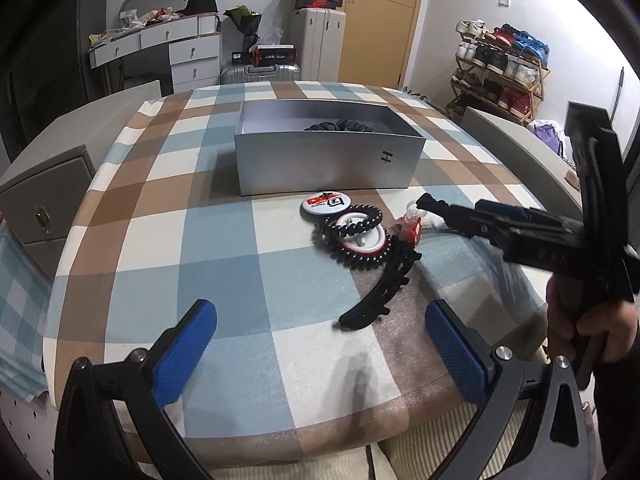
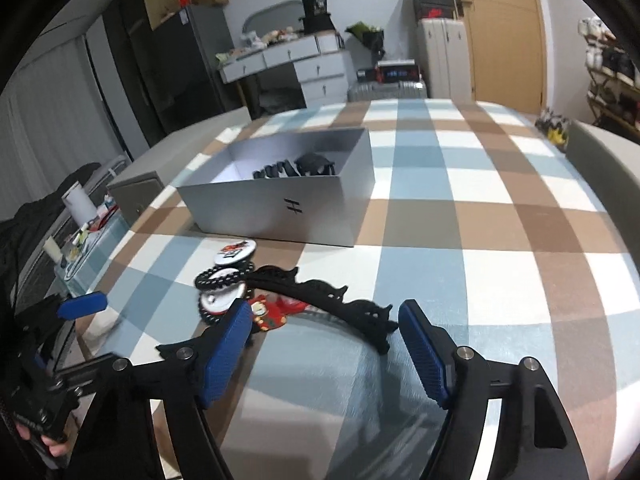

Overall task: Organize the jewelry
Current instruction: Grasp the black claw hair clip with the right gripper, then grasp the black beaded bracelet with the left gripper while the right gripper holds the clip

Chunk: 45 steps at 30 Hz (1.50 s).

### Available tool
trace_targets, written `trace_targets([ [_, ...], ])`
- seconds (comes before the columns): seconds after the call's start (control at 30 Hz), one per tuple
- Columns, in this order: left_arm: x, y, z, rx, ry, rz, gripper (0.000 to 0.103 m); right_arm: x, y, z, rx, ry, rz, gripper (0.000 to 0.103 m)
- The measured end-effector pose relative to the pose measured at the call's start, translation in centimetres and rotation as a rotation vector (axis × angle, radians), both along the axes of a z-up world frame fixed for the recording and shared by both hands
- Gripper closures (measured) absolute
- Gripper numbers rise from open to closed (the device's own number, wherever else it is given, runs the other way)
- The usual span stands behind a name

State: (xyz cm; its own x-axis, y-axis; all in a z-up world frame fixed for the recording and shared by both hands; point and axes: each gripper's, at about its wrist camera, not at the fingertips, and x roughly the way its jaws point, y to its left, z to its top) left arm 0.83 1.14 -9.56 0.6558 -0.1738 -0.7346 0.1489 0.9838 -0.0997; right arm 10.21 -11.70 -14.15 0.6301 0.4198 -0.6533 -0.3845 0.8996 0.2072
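One silver box, two round badges, two black coil ties, one black headband, one red charm.

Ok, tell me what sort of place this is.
Most likely a bedroom in a home: a bed under a plaid sheet, a white dressing table with drawers, a shoe rack and suitcases by the door.
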Motion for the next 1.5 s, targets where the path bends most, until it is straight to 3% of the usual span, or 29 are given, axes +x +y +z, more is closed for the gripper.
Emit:
trace_targets([
  [0.1, 0.0, 0.1, -0.1, 0.001, 0.005, 0.002, 0.001, 0.7, -0.1, -0.2, -0.006, 0.007, 0.01, 0.028],
  [0.2, 0.0, 0.2, -0.1, 0.001, 0.014, 0.005, 0.001, 1.3, 0.0, -0.8, -0.014, 0.031, 0.019, 0.035],
  [0.27, 0.0, 0.1, -0.2, 0.017, 0.021, 0.002, 0.001, 1.6, 0.2, -1.2, -0.029, 0.051, 0.028, 0.047],
  [0.33, 0.1, 0.0, -0.3, 0.028, 0.02, -0.001, 0.001, 1.5, 0.5, -1.4, -0.042, 0.043, 0.033, 0.051],
  [0.43, 0.1, -0.1, -0.3, 0.029, 0.025, 0.0, 0.001, 1.1, 0.7, -1.5, -0.04, 0.043, 0.057, 0.078],
  [0.47, 0.1, -0.1, -0.3, 0.032, 0.026, 0.001, 0.001, 1.1, 0.6, -1.6, -0.038, 0.039, 0.055, 0.079],
  [0.77, 0.7, 0.1, -0.1, 0.031, 0.035, 0.018, 0.001, -0.5, -1.4, -0.5, 0.074, -0.001, 0.039, 0.08],
  [0.93, 1.6, 0.7, 0.1, -0.053, 0.078, 0.026, 0.001, -1.8, -2.4, 0.2, 0.122, -0.027, 0.029, 0.08],
  [1.07, 3.0, 0.8, 0.5, -0.065, 0.083, 0.042, 0.001, -2.7, -2.9, 0.3, 0.139, -0.036, 0.017, 0.08],
  [1.5, 8.6, -1.5, -0.9, -0.105, 0.202, -0.055, 0.002, -5.2, -4.8, 0.8, 0.222, -0.074, 0.004, 0.079],
])
